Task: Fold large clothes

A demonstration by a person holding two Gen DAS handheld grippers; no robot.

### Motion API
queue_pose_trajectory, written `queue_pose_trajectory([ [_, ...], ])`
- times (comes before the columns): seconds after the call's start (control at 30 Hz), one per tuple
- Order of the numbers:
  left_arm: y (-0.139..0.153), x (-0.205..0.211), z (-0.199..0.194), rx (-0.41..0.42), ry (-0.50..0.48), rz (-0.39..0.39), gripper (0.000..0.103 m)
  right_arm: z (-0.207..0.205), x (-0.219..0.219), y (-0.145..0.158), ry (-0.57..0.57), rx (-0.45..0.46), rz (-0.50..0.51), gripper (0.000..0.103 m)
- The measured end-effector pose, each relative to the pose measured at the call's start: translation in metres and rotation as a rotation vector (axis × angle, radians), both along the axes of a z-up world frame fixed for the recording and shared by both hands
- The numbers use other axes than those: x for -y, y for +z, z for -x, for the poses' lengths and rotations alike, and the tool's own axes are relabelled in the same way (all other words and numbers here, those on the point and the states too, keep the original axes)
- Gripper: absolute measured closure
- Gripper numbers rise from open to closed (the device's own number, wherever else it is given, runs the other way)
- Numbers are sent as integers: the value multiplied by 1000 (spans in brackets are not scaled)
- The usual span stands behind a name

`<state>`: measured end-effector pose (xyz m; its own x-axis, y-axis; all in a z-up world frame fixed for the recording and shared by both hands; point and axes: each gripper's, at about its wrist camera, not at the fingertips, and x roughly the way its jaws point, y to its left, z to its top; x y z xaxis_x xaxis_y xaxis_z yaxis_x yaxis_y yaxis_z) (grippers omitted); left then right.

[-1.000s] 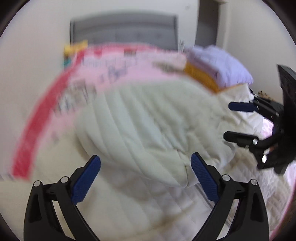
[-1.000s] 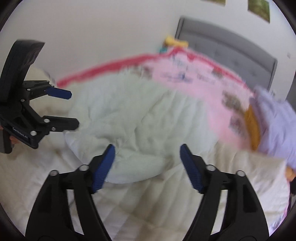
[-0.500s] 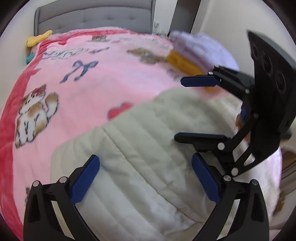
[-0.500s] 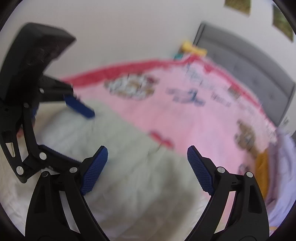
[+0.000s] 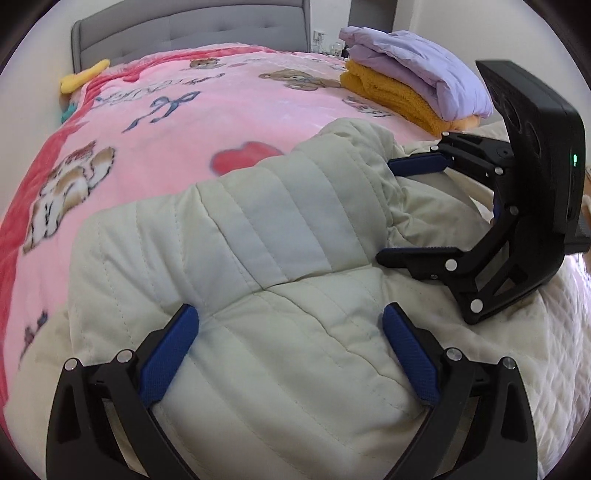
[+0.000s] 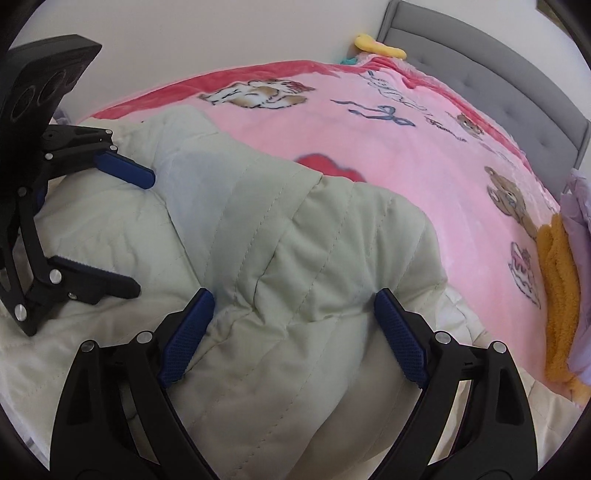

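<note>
- Left gripper (image 5: 290, 325): jaws spread wide, nothing clamped; blue pads (image 5: 168, 356) straddling a folded bulge of the cream quilted coat (image 5: 258, 229), left pad at the fabric edge, contact not certain.
- Right gripper (image 6: 294, 308): likewise wide apart, jaws just been opening, padded fabric lying between them but not pinched.
- Seen from the left wrist, right gripper just beside, at the coat's right edge, jaws apart around a puffed fold.
- Cream quilted coat bunched and partly folded at the near end of the bed, lying over the pink blanket (image 5: 166, 122) printed with cats, bears, a bow and a red heart.
- Folded orange towel (image 5: 391, 94) under a lilac garment (image 5: 417, 62) at the right side of the bed.
- Grey tufted headboard (image 5: 192, 33) at the far end, yellow plush (image 5: 83, 75) by the wall.
- Both tools angled steeply down towards the coat, side by side.
</note>
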<state>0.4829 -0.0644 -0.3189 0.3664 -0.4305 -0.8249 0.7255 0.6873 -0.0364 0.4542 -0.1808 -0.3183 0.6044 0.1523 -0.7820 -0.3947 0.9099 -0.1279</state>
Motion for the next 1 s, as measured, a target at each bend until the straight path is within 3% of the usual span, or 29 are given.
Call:
queue_pose_trajectory([
  [0.1,20,-2,8,52,-9,-9,5,10,1,25,-18,56,-12,18],
  [0.2,50,-20,30,135,10,70,5,33,4,50,-24,127,-43,18],
  [0.27,59,-26,40,127,8,98,5,53,5,63,-25,156,-72,18],
  [0.33,51,-26,46,98,-2,72,5,72,5,67,-29,155,-94,17],
  [0.6,15,-16,58,75,-1,-23,5,91,-6,26,-25,68,-7,14],
  [0.7,1,-14,60,83,-19,-61,5,88,-20,7,32,50,129,15],
  [0.9,-5,-16,58,82,-27,-49,5,80,-12,-2,30,-4,81,15],
  [1.0,5,-15,65,119,-33,-72,5,81,-10,8,24,-17,68,14],
])
